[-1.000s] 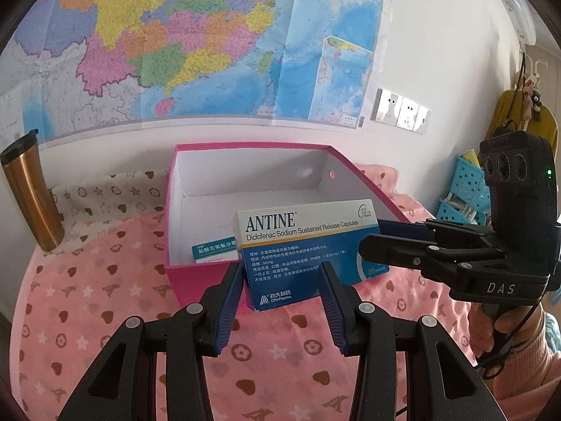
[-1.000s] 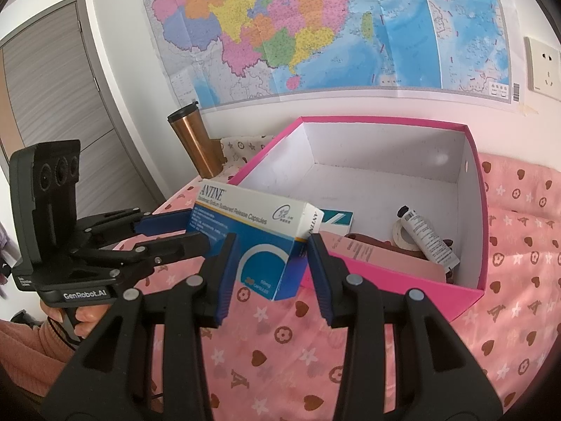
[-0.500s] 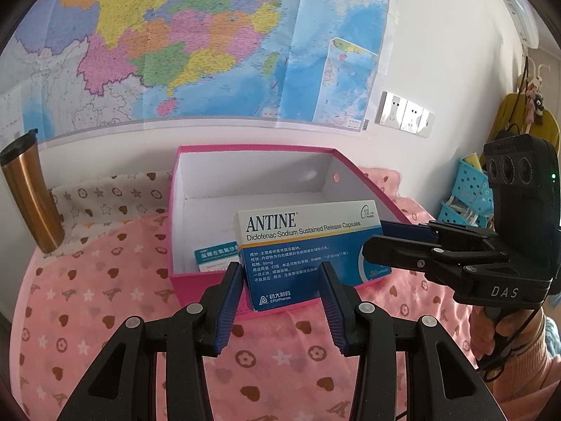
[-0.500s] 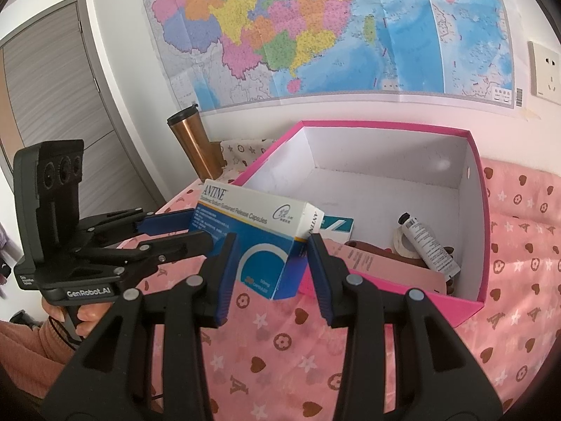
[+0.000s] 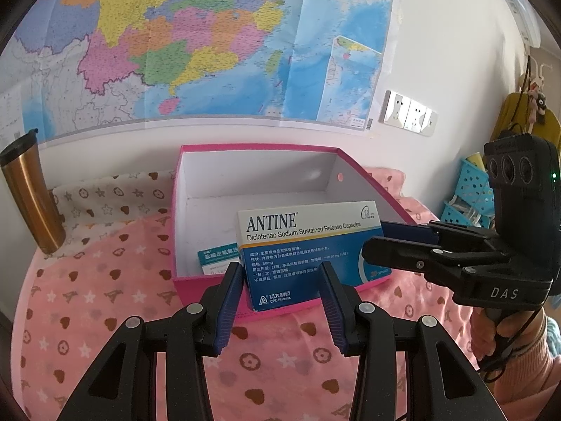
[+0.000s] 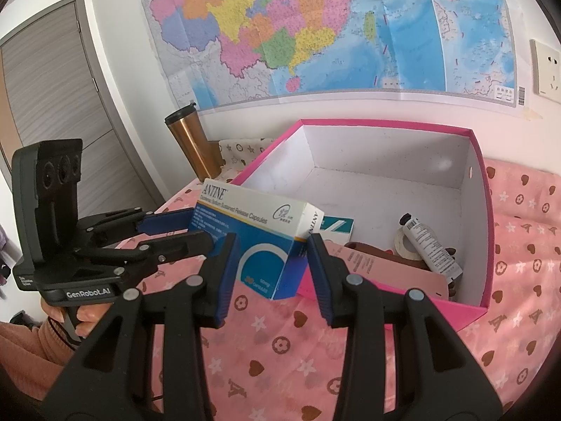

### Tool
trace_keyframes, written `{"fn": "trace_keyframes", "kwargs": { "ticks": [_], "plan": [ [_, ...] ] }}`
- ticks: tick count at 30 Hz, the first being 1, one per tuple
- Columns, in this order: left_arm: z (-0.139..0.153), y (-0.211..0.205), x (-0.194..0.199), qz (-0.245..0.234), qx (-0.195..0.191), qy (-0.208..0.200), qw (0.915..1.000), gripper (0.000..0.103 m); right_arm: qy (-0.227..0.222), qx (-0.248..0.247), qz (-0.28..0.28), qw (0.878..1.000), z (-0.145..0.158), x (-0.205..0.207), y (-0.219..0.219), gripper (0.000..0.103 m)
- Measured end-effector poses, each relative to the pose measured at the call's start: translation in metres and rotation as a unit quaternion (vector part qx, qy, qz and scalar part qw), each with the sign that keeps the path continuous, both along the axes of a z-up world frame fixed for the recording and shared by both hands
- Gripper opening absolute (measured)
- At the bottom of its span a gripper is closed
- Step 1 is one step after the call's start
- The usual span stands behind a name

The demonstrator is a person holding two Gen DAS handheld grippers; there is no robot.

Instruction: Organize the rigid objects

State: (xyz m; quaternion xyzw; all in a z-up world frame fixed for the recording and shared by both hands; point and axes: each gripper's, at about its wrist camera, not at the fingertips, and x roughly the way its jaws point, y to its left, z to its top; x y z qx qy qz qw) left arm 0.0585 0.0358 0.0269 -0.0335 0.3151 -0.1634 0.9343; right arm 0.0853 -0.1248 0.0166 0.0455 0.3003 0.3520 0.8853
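A blue and white ANTINE medicine box [image 5: 308, 249] [image 6: 259, 235] hangs in the air in front of the near wall of a pink storage box [image 5: 210, 282] [image 6: 480, 182]. Both grippers are shut on it, one at each end. My left gripper [image 5: 280, 280] holds its left end and shows in the right wrist view [image 6: 182, 228]. My right gripper [image 6: 271, 256] holds its right end and shows in the left wrist view [image 5: 389, 238]. Inside the pink box lie a small teal carton [image 5: 219, 256] [image 6: 336, 226], a white tube [image 6: 427, 245], a tape roll [image 6: 403, 242] and a pink card [image 6: 385, 270].
A copper travel mug [image 5: 31, 193] [image 6: 191, 147] stands at the left by the wall. The table has a pink patterned cloth [image 5: 105, 315]. A map [image 5: 210, 42] covers the wall behind. Blue baskets [image 5: 470, 193] stand at the far right.
Both grippers and the medicine box have risen a little and pulled slightly back from the pink box. Both grips stay shut.
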Motion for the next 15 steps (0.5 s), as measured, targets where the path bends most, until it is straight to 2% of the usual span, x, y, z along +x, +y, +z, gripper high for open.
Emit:
{"fn": "trace_keyframes", "kwargs": {
  "ticks": [15],
  "plan": [
    [-0.0028,0.0017,0.0092,0.006,0.004,0.004,1.0,0.044,0.005,0.0,-0.001,1.0,-0.0044,0.0098,0.0028,0.043]
  ]
}}
